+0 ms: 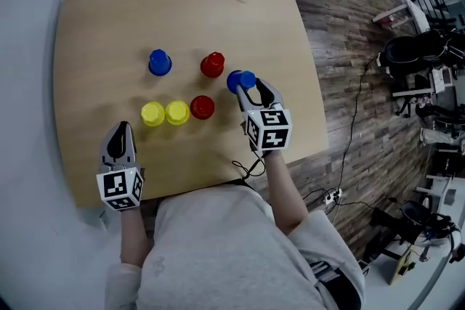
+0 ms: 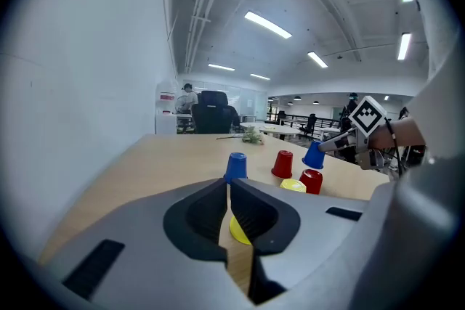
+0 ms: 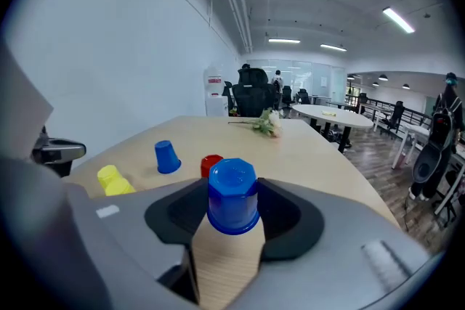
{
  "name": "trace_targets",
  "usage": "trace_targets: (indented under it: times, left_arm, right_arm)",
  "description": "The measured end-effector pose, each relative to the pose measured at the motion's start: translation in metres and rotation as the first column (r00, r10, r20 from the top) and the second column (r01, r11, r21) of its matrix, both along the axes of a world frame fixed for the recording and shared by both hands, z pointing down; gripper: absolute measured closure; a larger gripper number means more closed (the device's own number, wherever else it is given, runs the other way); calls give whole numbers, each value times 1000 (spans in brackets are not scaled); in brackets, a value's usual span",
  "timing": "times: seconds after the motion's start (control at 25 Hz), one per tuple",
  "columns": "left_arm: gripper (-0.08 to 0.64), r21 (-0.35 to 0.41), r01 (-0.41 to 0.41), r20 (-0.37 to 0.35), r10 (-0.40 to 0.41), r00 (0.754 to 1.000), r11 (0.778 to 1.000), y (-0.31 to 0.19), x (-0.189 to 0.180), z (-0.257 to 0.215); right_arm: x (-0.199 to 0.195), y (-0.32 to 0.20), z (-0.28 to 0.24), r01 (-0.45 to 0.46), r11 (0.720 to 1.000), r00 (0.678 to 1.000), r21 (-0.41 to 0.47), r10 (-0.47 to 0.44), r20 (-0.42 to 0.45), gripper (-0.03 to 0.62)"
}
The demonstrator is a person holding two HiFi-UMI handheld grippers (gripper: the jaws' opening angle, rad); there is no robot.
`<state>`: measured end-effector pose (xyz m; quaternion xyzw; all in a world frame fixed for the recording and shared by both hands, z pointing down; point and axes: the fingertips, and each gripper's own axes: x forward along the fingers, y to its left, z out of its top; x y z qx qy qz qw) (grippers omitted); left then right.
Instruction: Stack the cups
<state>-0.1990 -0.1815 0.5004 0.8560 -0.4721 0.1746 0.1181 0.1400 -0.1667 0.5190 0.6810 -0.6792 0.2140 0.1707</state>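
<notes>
Left gripper (image 1: 122, 130), jaws pressed together, near edge of wooden tabletop (image 1: 94, 18) | right gripper (image 1: 251, 88) pinching faceted blue plastic cup (image 1: 239, 80)

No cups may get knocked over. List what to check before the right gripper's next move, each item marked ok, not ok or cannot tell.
1. Pads of the right gripper against both sides of the blue cup: ok.
2. That cup lifted off the table: cannot tell.
3. The second blue cup stands upside down with nothing on it, a likely target: ok.
4. Low path to it clear: not ok, a red cup stands between; probably go over it.
5. The left gripper shut, empty, away from the cups: ok.
</notes>
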Motion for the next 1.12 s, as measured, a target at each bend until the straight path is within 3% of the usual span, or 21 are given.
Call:
trace_targets:
  times: [0.36, 0.84, 1.12]
  left_arm:
    - [537, 6, -85, -27, 85, 996, 996, -5, 6, -3]
    - [537, -14, -131, -42, 130, 991, 991, 3, -7, 2]
    - [537, -21, -131, -40, 130, 991, 991, 4, -14, 4]
  right_arm:
    - [-98, -8, -58, 216, 972, 976, 88, -217, 6, 374]
    - [-204, -5, -51, 455, 890, 890, 1, -455, 9, 374]
    - [-234, -4, -39, 508, 860, 861, -39, -508, 18, 373]
